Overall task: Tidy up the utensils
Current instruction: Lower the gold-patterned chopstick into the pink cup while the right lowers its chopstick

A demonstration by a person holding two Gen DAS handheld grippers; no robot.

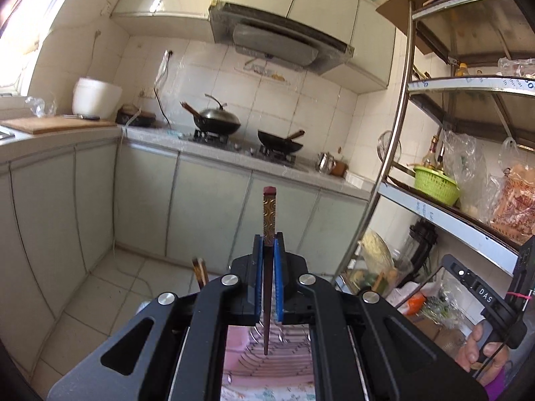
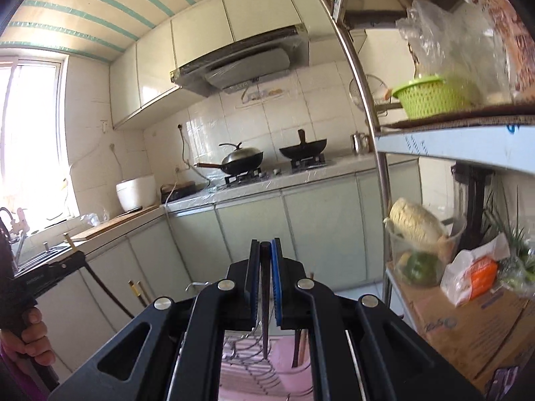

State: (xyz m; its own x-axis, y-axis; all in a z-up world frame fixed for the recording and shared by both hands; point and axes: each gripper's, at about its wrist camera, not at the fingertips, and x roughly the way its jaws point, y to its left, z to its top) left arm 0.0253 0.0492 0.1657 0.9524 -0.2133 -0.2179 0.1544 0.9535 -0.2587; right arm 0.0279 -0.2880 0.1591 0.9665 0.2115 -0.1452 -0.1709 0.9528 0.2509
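Left gripper [image 1: 268, 245] level, clamping chopstick [image 1: 269, 214], right gripper [image 2: 265, 250] likewise

I see the kitchen counter [image 1: 214, 142] carrying a lidded wok [image 1: 217, 121], an open wok [image 1: 280, 145] on the stove, a white rice cooker [image 1: 96, 97] and a cutting board [image 1: 53, 123] | metal rack shelf [image 1: 444, 215] holds a green basket [image 1: 436, 185] (bags beside it) | lower shelf: cardboard box [image 2: 468, 327].

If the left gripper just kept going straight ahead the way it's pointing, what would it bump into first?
Probably the pale cabinet doors under the stove counter. The left gripper, shut on a chopstick, points across open floor towards them, with nothing visibly between. Depth is hard to judge through this lens.
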